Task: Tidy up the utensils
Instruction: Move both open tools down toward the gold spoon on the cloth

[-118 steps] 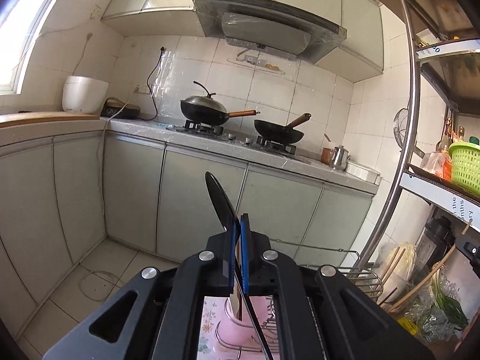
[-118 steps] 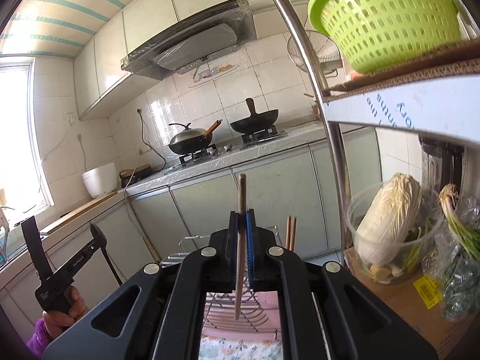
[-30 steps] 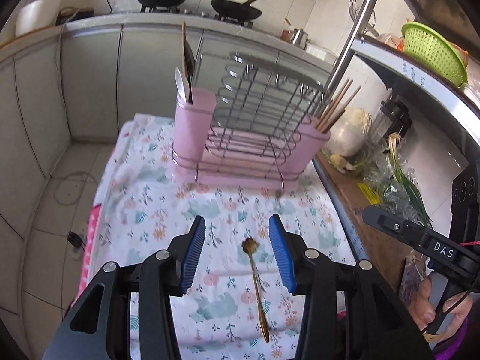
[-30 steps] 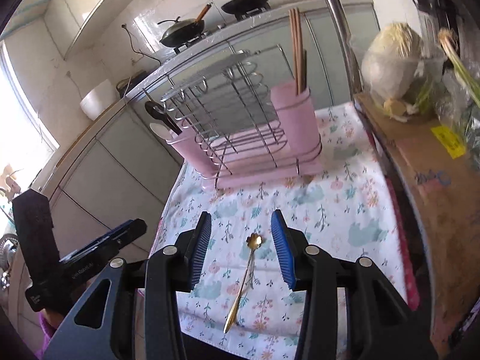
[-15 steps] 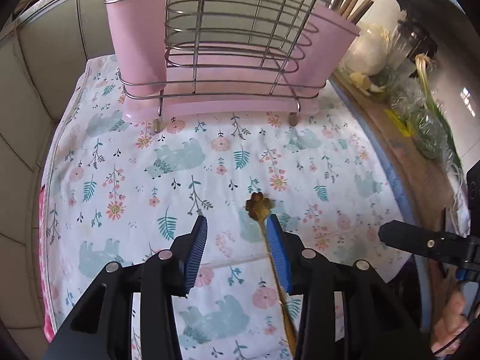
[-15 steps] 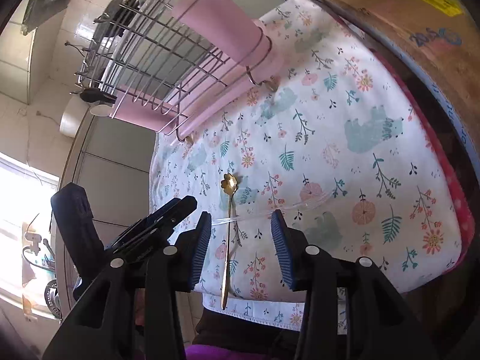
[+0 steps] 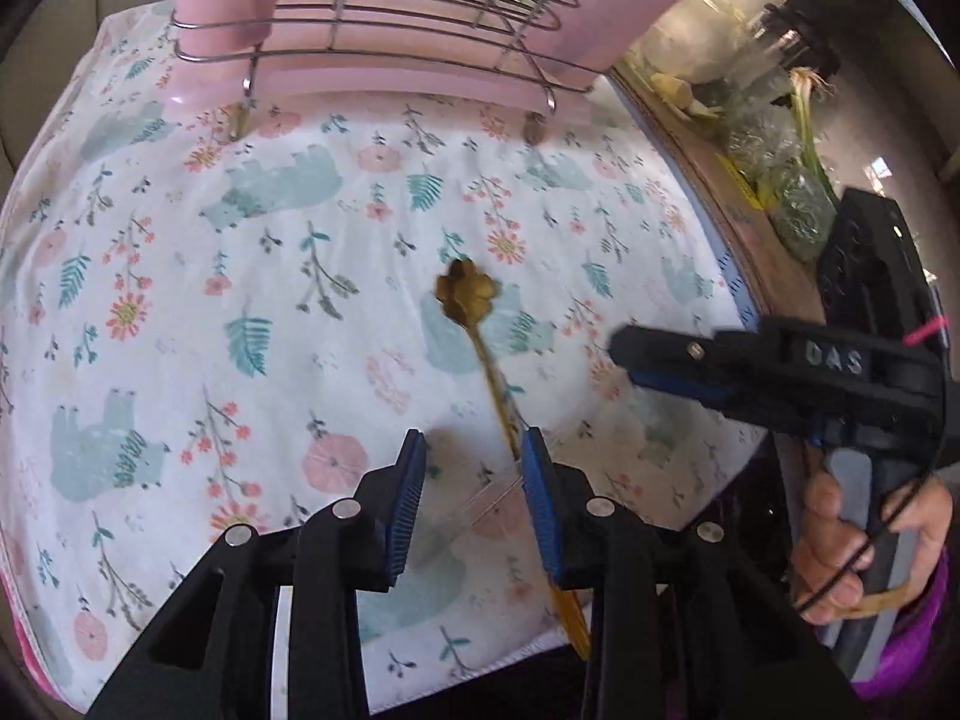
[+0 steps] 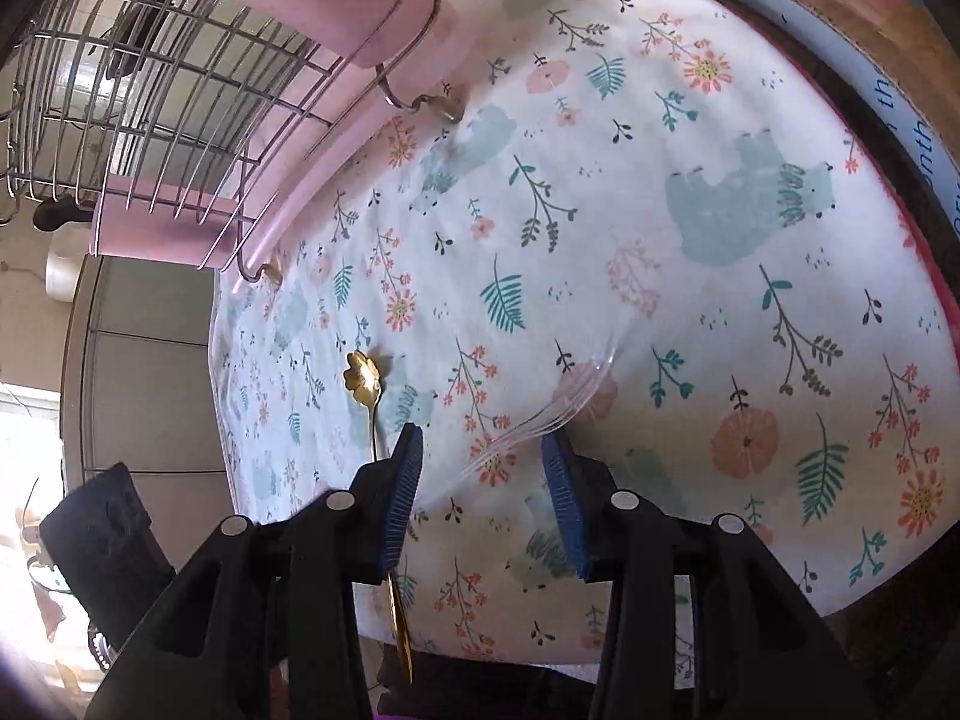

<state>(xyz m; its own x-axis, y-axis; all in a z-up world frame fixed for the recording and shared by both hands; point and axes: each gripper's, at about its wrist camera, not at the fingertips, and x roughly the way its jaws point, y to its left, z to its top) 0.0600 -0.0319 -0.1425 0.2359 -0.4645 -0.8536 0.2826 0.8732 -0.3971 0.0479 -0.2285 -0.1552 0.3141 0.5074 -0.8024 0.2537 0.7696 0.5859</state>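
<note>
Left wrist view: left gripper (image 7: 471, 444), fingers closing around a thin, stiff, slippery gold spoon (image 7: 480, 324) on the tabletop, likely best pinched mid-handle; right gripper (image 8: 483, 441) fingers apart.

A slim gold spoon (image 7: 480, 330) with a flower-shaped bowl lies flat on a floral tablecloth (image 7: 240, 240), bowl toward a pink-and-wire utensil rack (image 7: 420, 18) standing well apart at the cloth's far edge, handle tip overhanging the near hem. A clear plastic fork (image 8: 540, 414) lies just beside it, nearly invisible against the print.
</note>
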